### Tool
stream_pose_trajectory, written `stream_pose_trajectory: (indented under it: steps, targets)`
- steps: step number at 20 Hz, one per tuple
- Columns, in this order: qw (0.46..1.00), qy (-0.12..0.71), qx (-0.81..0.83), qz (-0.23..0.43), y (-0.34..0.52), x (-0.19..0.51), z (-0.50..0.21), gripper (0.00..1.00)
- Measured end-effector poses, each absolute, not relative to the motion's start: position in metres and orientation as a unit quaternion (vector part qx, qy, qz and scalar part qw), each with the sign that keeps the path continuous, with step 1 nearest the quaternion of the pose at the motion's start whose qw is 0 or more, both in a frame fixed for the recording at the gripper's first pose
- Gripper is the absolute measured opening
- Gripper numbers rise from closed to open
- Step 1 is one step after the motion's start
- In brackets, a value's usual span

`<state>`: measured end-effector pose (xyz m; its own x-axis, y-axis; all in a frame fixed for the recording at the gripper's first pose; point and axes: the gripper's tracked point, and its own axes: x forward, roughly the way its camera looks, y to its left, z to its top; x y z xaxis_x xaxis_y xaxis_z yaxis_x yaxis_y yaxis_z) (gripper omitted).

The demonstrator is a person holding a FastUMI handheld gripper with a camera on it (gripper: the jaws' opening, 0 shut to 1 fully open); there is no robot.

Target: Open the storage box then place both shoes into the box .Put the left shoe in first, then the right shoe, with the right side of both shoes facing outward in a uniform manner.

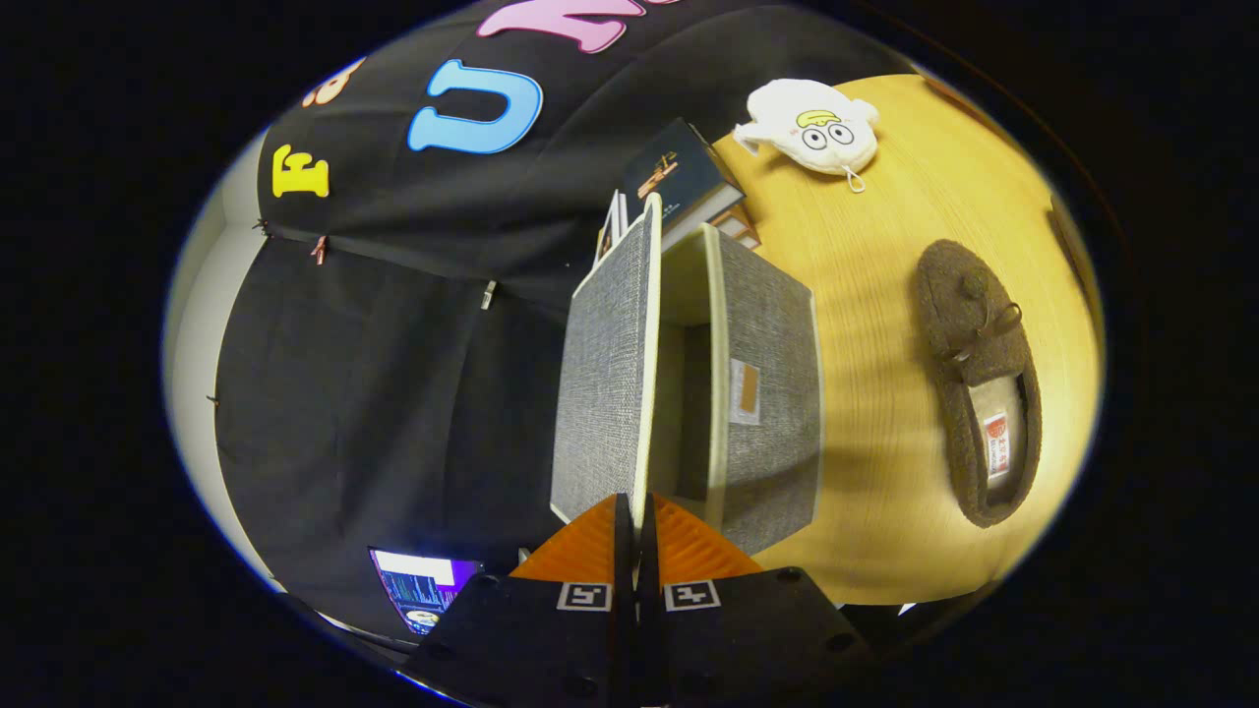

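A grey fabric storage box with a cream rim stands on the wooden table. Its lid is swung up and away from the box mouth, so the inside shows. My gripper is shut on the lid's cream edge, which runs straight out from between the two fingers. A brown slipper with a small bow and a pale lining lies on the table beyond the box, apart from it.
A white plush toy with big eyes lies on the table past the slipper's toe. A dark blue book sits on a small stack just behind the box. A lit screen shows beside the fingers.
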<state>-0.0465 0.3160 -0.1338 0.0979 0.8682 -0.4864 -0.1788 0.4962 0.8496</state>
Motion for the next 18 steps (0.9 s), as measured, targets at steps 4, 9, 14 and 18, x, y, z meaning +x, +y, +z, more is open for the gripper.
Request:
stream_pose_trajectory:
  steps: [4,9,14,18]
  targets:
    - [0.682,0.521,0.313,0.408,0.327,-0.042,-0.096,0.05]
    - [0.679,0.502,0.306,0.440,0.363,-0.050,-0.060,0.05]
    - [0.666,0.495,0.314,0.461,0.404,-0.061,-0.029,0.05]
    - [0.665,0.491,0.304,0.474,0.436,-0.070,-0.018,0.05]
